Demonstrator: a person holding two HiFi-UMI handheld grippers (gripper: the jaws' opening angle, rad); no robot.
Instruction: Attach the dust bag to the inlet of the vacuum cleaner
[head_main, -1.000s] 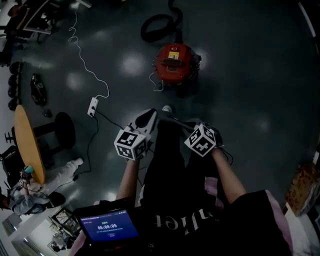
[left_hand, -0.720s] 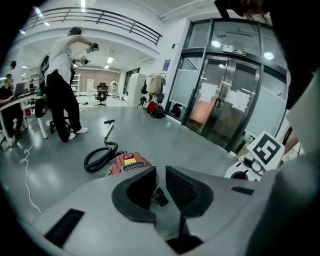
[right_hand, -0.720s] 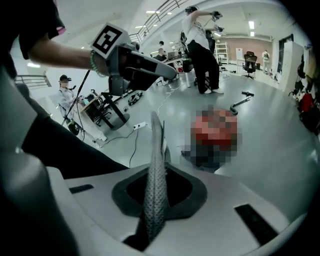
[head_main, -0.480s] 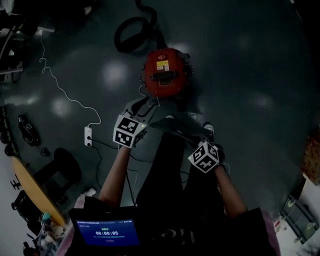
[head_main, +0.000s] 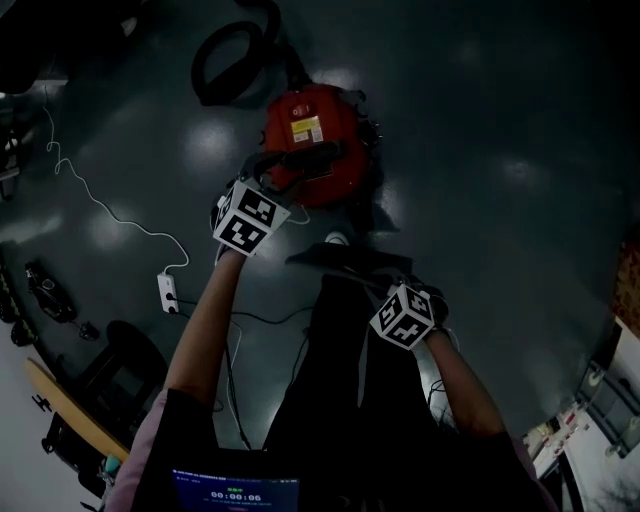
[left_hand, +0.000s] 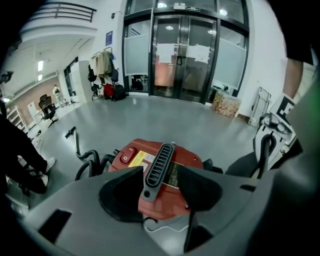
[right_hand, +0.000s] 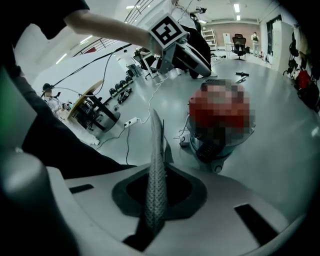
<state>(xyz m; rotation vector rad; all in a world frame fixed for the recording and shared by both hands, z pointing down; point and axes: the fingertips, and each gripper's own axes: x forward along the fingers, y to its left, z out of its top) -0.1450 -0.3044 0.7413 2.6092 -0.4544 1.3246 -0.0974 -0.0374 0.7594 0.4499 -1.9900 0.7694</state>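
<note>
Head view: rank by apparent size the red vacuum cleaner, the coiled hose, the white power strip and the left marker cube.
1. Vacuum cleaner.
2. Coiled hose, whose loop spans almost as much.
3. Left marker cube, though it is nearer the camera, so this rank is unsure.
4. Power strip.

The round red vacuum cleaner (head_main: 310, 140) sits on the floor (head_main: 480, 150), grey ribbed handle (left_hand: 157, 167) on top. The flat grey dust bag (right_hand: 156, 165), at its 6 o'clock, is clamped edge-on by the right gripper (right_hand: 156, 200).
</note>
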